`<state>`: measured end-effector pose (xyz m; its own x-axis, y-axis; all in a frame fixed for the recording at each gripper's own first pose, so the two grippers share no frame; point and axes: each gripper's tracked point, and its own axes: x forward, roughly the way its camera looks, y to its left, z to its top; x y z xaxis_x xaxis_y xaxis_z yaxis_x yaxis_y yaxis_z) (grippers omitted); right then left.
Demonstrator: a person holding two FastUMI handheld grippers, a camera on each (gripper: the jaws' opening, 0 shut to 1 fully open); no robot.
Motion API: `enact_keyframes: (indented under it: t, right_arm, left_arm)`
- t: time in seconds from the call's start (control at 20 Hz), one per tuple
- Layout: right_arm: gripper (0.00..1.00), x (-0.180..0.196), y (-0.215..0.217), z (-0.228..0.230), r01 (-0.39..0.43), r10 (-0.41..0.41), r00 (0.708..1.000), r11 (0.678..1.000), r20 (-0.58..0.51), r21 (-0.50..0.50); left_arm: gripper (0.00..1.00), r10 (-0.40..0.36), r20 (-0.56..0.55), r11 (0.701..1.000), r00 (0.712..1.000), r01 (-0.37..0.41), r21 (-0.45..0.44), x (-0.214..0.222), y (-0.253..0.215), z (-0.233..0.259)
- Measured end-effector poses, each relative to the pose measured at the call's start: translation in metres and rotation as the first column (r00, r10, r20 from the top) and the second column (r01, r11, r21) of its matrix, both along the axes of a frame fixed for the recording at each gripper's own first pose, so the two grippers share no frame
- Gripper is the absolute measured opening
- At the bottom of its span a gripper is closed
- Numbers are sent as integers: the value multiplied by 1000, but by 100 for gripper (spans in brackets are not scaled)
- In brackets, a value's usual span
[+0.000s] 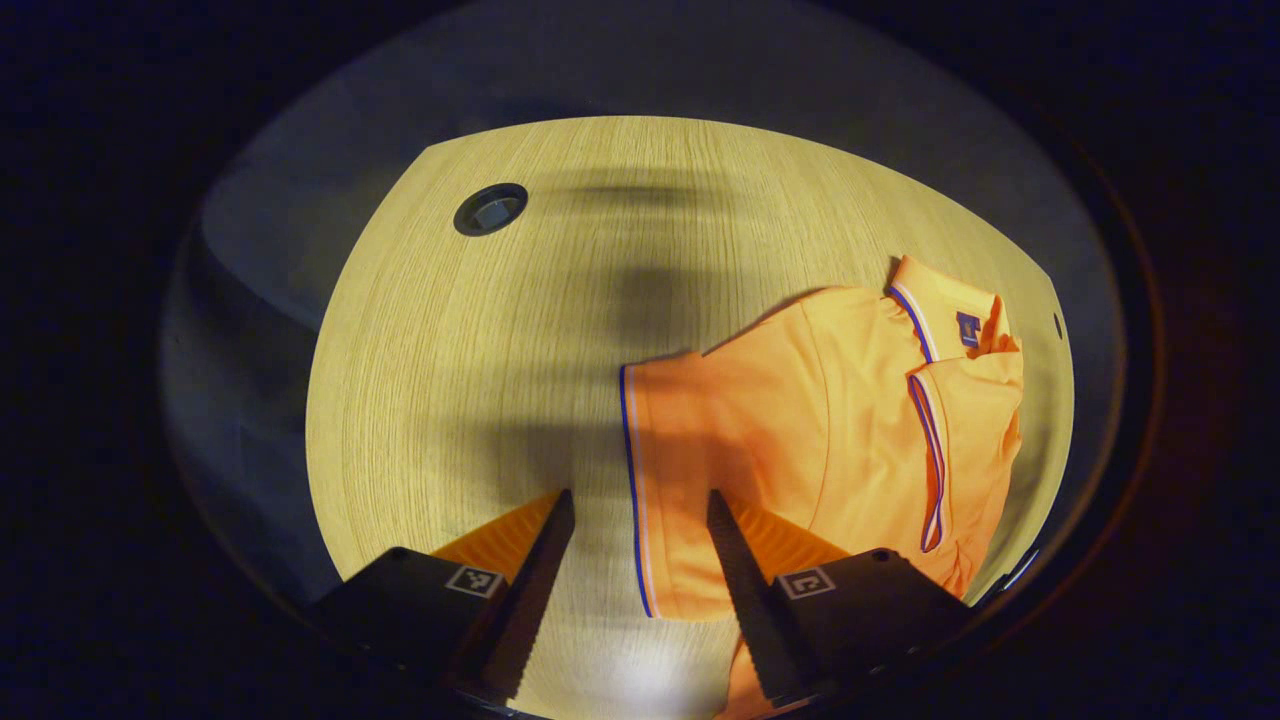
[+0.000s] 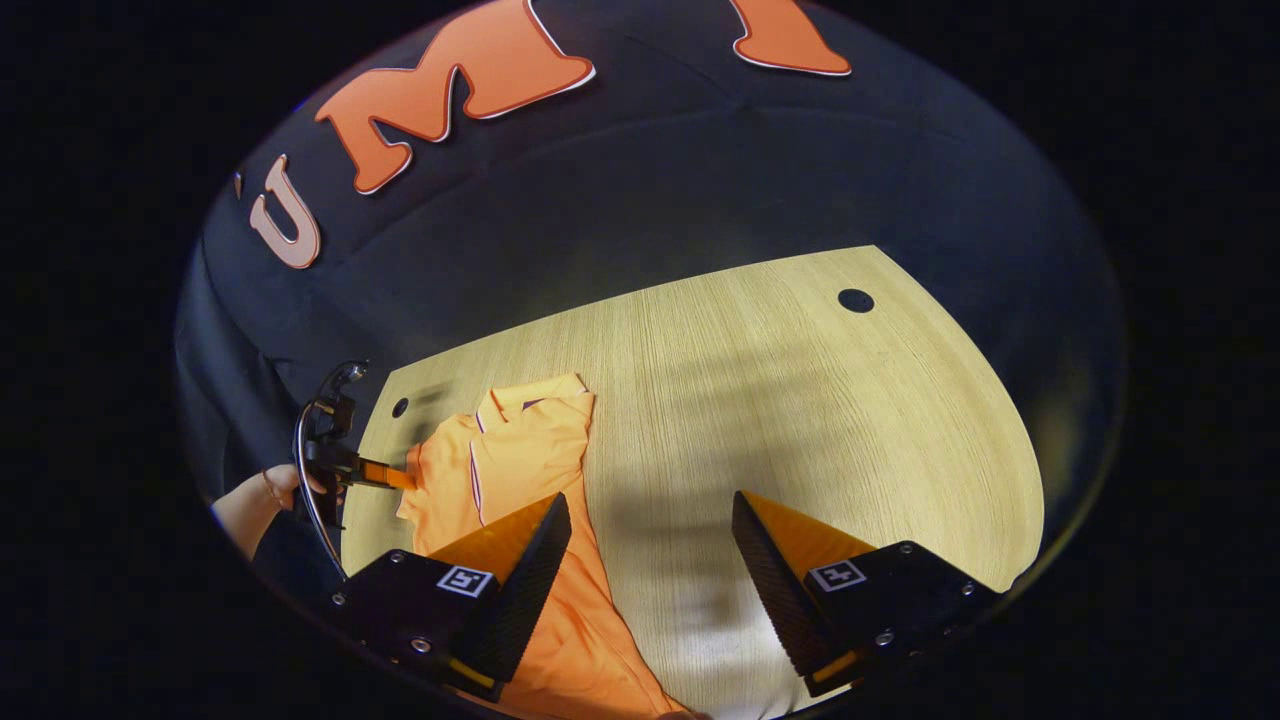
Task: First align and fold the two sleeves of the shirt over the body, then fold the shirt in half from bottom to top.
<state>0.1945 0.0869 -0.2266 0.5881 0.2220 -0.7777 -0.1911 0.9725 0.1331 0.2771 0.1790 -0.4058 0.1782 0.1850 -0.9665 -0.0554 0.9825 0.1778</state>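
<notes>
A pale wood-grain tabletop (image 1: 480,380) filled the left gripper view, with dark cloth wall beyond its far edge and a round cable hole (image 1: 490,209) at about 11 o'clock. The orange shirt (image 1: 830,420) lay flat on the tabletop toward 3 o'clock, its collar (image 1: 945,310) at the upper right and a blue-and-white trimmed sleeve (image 1: 680,480) spread out toward the centre. The left gripper (image 1: 640,590) sat at 6 o'clock with its jaws wide apart and nothing between them but bare wood and the sleeve's hem edge; the finger on the right side overlapped the sleeve cloth in the picture, though whether it touched could not be told.

In the right gripper view the same tabletop (image 2: 800,400) ran from 9 o'clock to 3 o'clock under the black booth wall, with a small dark hole (image 2: 855,300) near 1 o'clock. The shirt (image 2: 520,450) lay at about 8 o'clock, one sleeve already folded over the body, the cloth running down to 6 o'clock. The right gripper (image 2: 650,580) hung at 6 o'clock, jaws spread wide and holding nothing, the finger on the left side above the shirt. At 9 o'clock a hand (image 2: 275,490) held the left gripper (image 2: 385,475) at the shirt's edge.
</notes>
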Motion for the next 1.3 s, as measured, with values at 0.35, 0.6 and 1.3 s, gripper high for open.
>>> enact_keyframes:
  t: [0.35, 0.6, 1.3]
  right_arm:
    - [99, 6, 6, 14, 11, -12, 999, 1000, 49, 19]
    - [99, 5, 7, 20, 4, -7, 998, 999, 61, 43]
    - [99, -2, -11, 42, -29, 20, 996, 995, 89, 94]
  left_arm:
    - [3, 7, 42, 1000, 999, -7, 9, 4, -18, 7]
    - [3, -60, 104, 998, 993, 57, 31, 4, -41, 49]
    - [3, -296, 167, 955, 940, 297, 19, 11, -204, 76]
